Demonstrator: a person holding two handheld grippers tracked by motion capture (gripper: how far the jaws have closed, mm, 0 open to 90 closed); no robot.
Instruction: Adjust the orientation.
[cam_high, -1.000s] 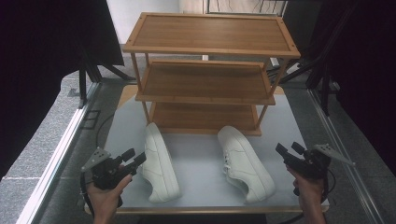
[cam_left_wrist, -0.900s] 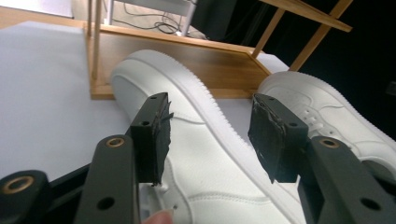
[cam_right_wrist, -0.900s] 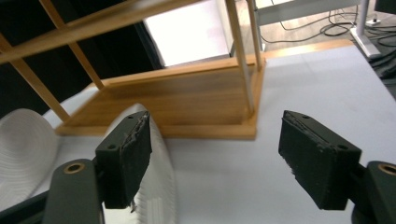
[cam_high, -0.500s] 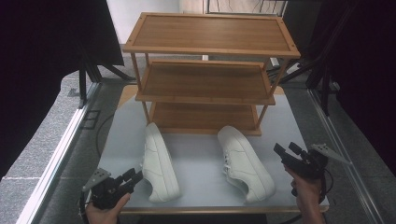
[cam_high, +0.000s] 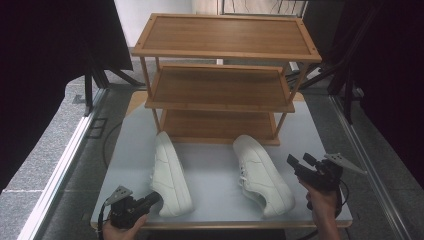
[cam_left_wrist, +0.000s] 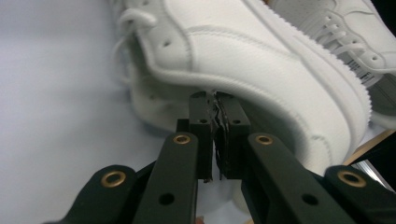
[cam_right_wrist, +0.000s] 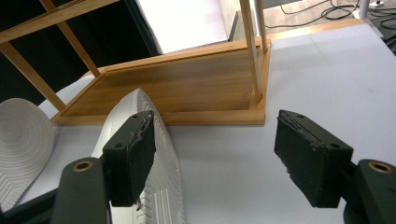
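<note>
A wooden three-tier rack (cam_high: 220, 75) stands at the far side of the pale table (cam_high: 215, 175); all three of its shelves lie bare; the two white shoes sit on the table in front of it, both on their sides with heels toward the person. The left shoe (cam_high: 170, 172) lies near the front edge, well apart from the right shoe (cam_high: 262, 175). The left gripper (cam_high: 150, 201) sits low at the table's front edge, its tip right at the heel of the left shoe; its jaws have just been closing and now stand pressed together, and in the left gripper view the closed pads (cam_left_wrist: 215, 126) meet just under the shoe's heel collar; whether any material is pinched cannot be told. The right gripper (cam_high: 300, 165) hovers just beside the right shoe, jaws spread wide, nothing between them.
</note>
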